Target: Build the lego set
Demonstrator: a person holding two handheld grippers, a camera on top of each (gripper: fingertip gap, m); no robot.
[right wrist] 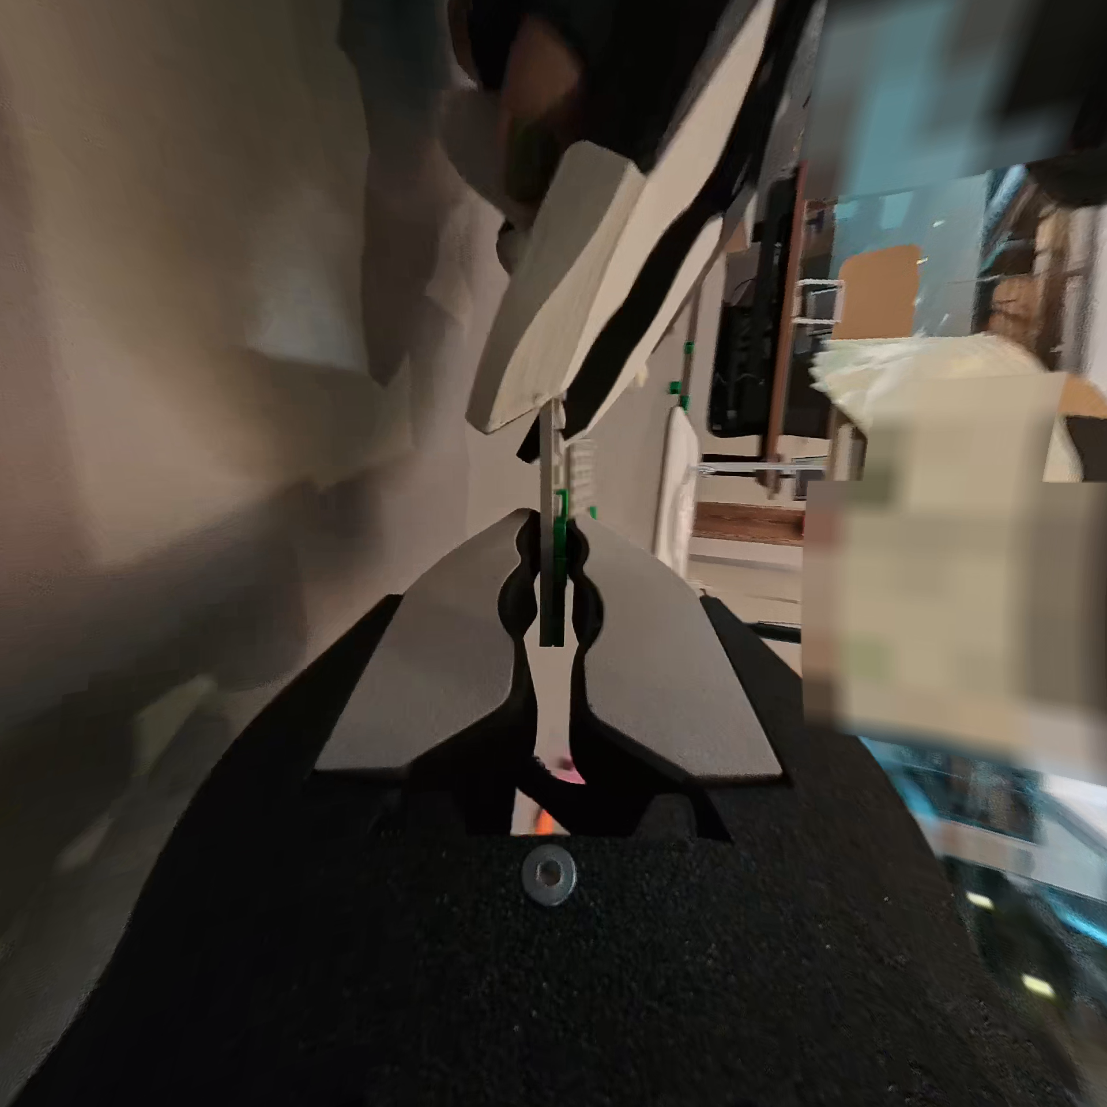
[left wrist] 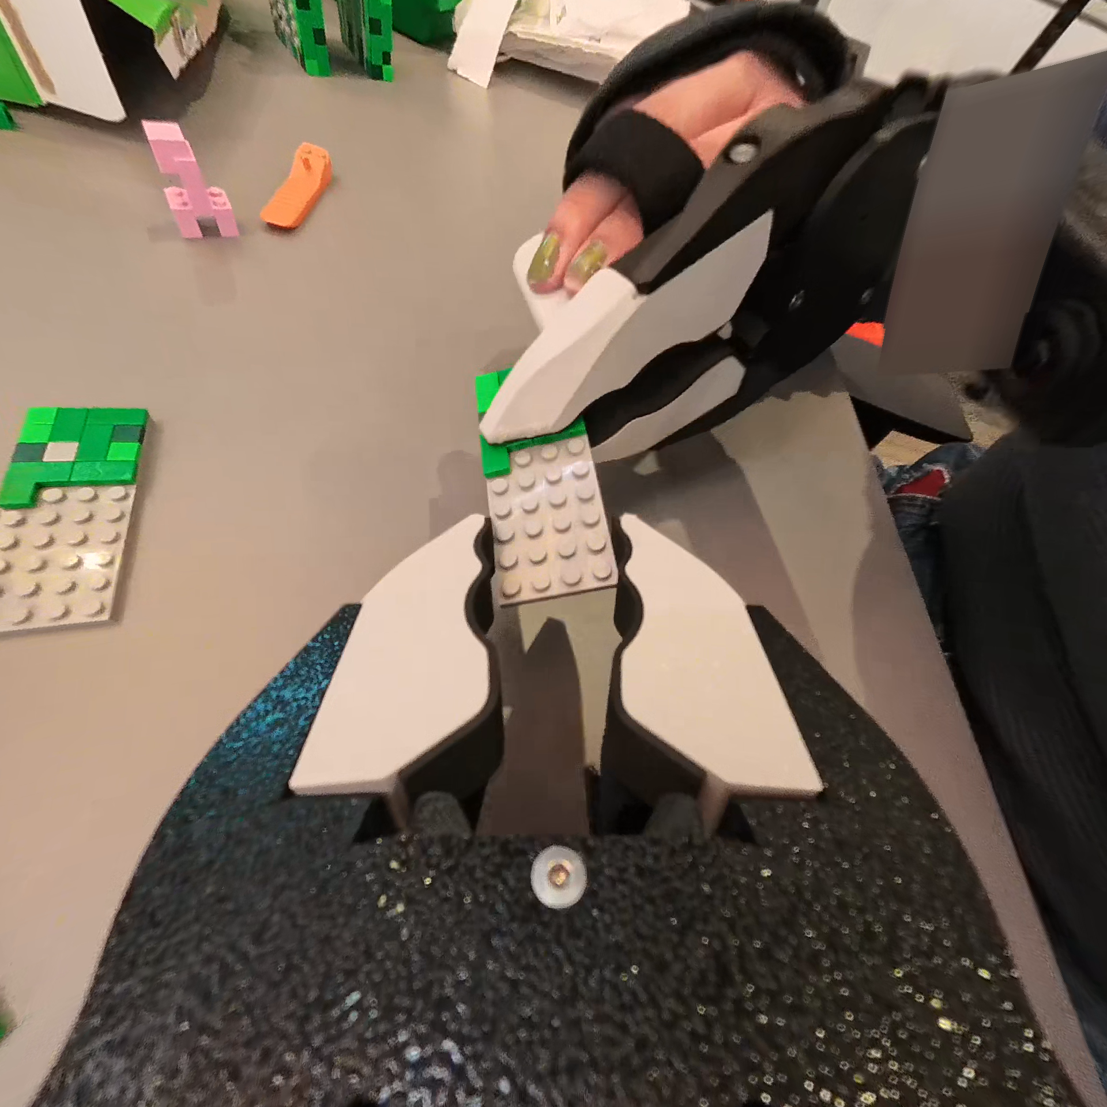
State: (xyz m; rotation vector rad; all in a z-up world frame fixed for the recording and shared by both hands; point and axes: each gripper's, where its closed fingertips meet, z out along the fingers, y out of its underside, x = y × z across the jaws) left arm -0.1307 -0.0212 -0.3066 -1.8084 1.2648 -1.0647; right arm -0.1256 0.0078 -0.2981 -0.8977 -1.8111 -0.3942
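Note:
A grey studded plate (left wrist: 554, 527) is held above the table between both grippers. My left gripper (left wrist: 552, 539) is shut on its near end, fingers on the two side edges. Flat green tiles (left wrist: 496, 462) cover the plate's far end. My right gripper (left wrist: 527, 434) comes in from the upper right and is shut on that green end, one finger above and one below. In the right wrist view the plate (right wrist: 547, 473) shows edge-on with the green tiles (right wrist: 560, 539) between the fingers of my right gripper (right wrist: 554, 539); my left gripper (right wrist: 548, 419) holds the far end.
A second grey plate (left wrist: 60, 557) partly covered in green tiles lies at the left. A pink figure (left wrist: 191, 185) and an orange brick separator (left wrist: 298, 187) lie farther back. Green builds (left wrist: 335, 36), boxes and papers (left wrist: 569, 36) line the far side. The table edge (left wrist: 886, 539) runs along the right.

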